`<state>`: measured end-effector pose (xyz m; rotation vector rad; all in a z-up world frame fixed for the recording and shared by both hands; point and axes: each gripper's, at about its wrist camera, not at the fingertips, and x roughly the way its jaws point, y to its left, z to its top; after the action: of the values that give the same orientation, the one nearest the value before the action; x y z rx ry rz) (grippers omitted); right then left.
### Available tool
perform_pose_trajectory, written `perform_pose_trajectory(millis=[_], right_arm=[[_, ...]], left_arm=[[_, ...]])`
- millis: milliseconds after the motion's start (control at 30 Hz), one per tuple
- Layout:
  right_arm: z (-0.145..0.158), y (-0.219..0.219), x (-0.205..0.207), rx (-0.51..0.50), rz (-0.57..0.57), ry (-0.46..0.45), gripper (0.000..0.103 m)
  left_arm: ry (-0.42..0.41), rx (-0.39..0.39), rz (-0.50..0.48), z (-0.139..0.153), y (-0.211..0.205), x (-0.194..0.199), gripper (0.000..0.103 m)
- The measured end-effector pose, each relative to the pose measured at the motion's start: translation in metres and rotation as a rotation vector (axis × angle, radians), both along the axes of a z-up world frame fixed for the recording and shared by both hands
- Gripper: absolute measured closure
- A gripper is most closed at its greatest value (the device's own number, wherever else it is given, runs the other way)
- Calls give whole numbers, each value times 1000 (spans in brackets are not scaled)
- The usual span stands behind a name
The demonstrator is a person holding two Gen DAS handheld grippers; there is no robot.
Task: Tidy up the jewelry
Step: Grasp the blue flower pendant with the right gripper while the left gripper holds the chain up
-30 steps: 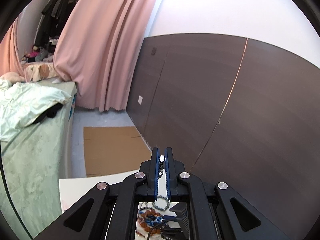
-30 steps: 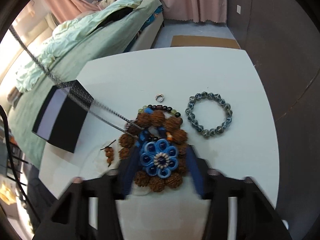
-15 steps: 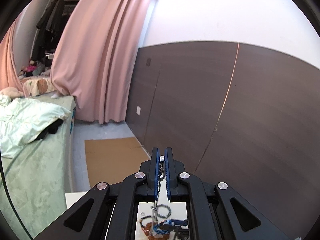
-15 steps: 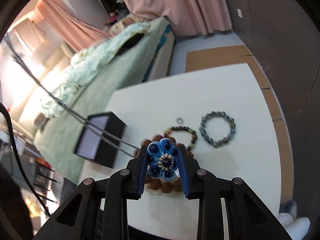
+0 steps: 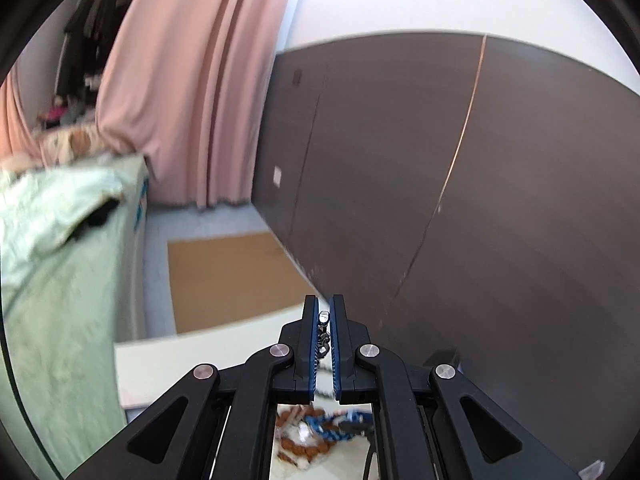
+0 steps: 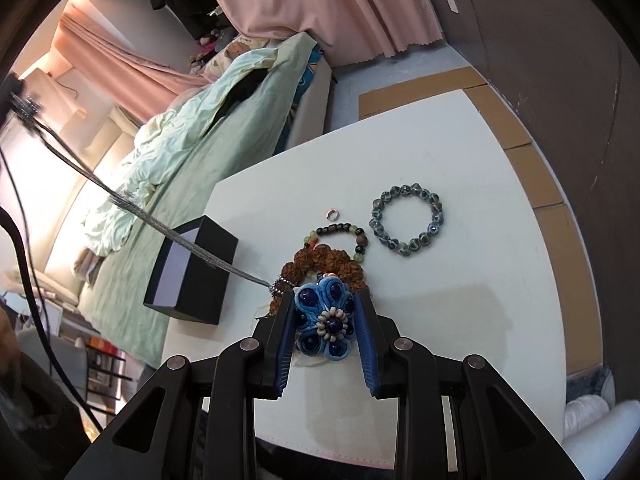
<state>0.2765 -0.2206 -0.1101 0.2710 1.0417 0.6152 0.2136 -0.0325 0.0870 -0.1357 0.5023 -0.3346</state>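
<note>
Now my right gripper has closed its jaws onto the blue flower pendant; a second ago they stood wider, to either side of it, with the pendant lying flat on the pile of brown seed beads. Since then the pendant has come up off the white table with my hand, and the brown beads and the table look further off. My left gripper is pressed together, pinching the clasp end of a silver chain, as it was a second ago. In the right wrist view that chain runs taut from ten o'clock down to the bead pile, crossing over the open black box at nine o'clock. I judge pendant and chain are one necklace, lifted at both ends and ready to go to the box. A blue-grey bead bracelet, a mixed bead bracelet and a small ring lie loose at one o'clock.
</note>
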Motion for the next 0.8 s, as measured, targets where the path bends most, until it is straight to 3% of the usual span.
perform_pose_trajectory(millis=[167,267,400,533,800], right_arm=[[0,-1,0,24,1,6,73],[4,0,-1,48,11,-7,73],[4,3,-3,45,14,-8,73],[5,-3,-3,56,-3,-6,73],[4,6,-8,104,48,11,73]], left_arm=[[-104,17,30,42,10,-23,98],[-129,18,38,52,12,-29,98],[-98,60,37,39,4,-22,98],[15,83,20,2,-6,-3,98],[-14,60,15,9,-2,-7,98]])
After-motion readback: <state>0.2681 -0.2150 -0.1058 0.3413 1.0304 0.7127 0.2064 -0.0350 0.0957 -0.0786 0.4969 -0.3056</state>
